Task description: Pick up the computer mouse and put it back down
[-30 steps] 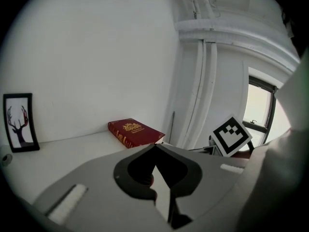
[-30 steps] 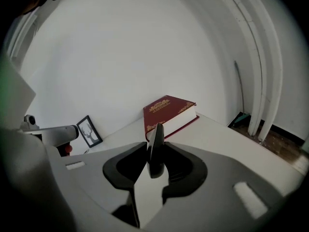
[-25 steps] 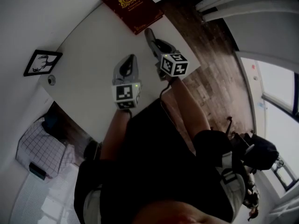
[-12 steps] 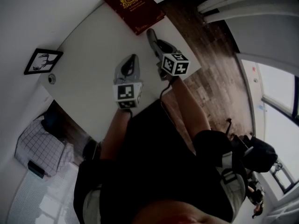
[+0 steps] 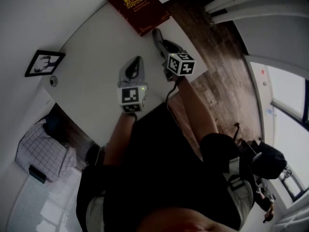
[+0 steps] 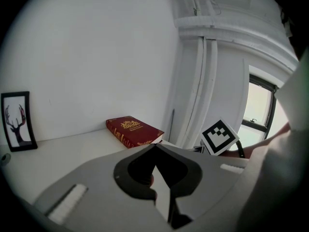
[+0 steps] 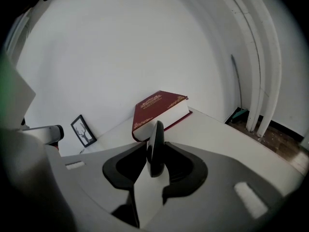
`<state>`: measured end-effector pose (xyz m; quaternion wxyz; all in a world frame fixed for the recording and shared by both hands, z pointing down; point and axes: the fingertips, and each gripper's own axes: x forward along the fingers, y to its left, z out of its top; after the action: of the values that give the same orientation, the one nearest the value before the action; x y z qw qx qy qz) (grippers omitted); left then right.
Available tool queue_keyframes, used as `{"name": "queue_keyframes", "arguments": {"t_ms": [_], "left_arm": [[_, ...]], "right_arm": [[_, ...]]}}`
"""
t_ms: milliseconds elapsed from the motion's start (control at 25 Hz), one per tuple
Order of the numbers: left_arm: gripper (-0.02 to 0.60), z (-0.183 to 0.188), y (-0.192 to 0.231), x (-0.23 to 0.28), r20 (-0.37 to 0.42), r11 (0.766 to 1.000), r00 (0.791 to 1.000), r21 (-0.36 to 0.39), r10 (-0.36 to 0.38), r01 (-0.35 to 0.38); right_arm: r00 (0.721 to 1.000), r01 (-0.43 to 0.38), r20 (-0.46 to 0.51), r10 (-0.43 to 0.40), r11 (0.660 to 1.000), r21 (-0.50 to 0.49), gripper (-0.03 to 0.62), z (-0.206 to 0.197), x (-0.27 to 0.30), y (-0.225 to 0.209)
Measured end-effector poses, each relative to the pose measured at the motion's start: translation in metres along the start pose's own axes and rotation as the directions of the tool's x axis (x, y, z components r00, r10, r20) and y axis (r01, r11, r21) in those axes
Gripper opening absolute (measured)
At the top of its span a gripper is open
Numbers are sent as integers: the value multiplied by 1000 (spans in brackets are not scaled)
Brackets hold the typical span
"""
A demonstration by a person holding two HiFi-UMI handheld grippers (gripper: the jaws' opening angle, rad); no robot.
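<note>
The computer mouse (image 7: 156, 129) is a thin dark shape standing on edge between the jaws of my right gripper (image 7: 155, 150), which is shut on it. In the head view the mouse (image 5: 156, 35) pokes out past the right gripper (image 5: 161, 43) above the white table (image 5: 91, 81), near the table's right edge. My left gripper (image 5: 136, 63) hovers over the middle of the table, to the left of the right one. The tips of the left gripper (image 6: 154, 148) meet, with nothing between them.
A dark red book (image 5: 137, 6) lies at the table's far end, just beyond the mouse. A small framed deer picture (image 5: 43, 63) leans on the wall at the left, with a small round object (image 5: 53, 81) beside it. Wooden floor (image 5: 217, 76) lies to the right.
</note>
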<state>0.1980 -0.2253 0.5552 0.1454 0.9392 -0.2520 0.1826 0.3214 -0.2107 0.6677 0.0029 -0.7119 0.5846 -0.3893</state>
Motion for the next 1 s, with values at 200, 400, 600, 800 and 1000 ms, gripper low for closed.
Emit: {"name": "queue_keyframes", "arguments": {"t_ms": [200,400,600,800,1000], "left_arm": [[0,5,-7,-1,10,1000,1000,-26,-13,13],[0,-1,-7,-2,-3,1000,1000,-7,-14,14],[0,-1,-6,-4,-12,999,1000,-25,-22,21],[0,2,-7,-4,-6,999,1000,-33,-25,25],[0,-8,-5,-2,-23,1000,1000,22,-21,21]], "right_arm": [[1000,19,-7,-20,999,-30,135,1,1,-3],[997,64,-26,-66,995,-73,157,-1,3,-10],[995,84,-35,-88,991,-102,170,0,5,-13],[991,115,-44,-123,981,-156,186,2,5,-18],[983,171,-34,-180,968,-182,202,6,4,-28]]}}
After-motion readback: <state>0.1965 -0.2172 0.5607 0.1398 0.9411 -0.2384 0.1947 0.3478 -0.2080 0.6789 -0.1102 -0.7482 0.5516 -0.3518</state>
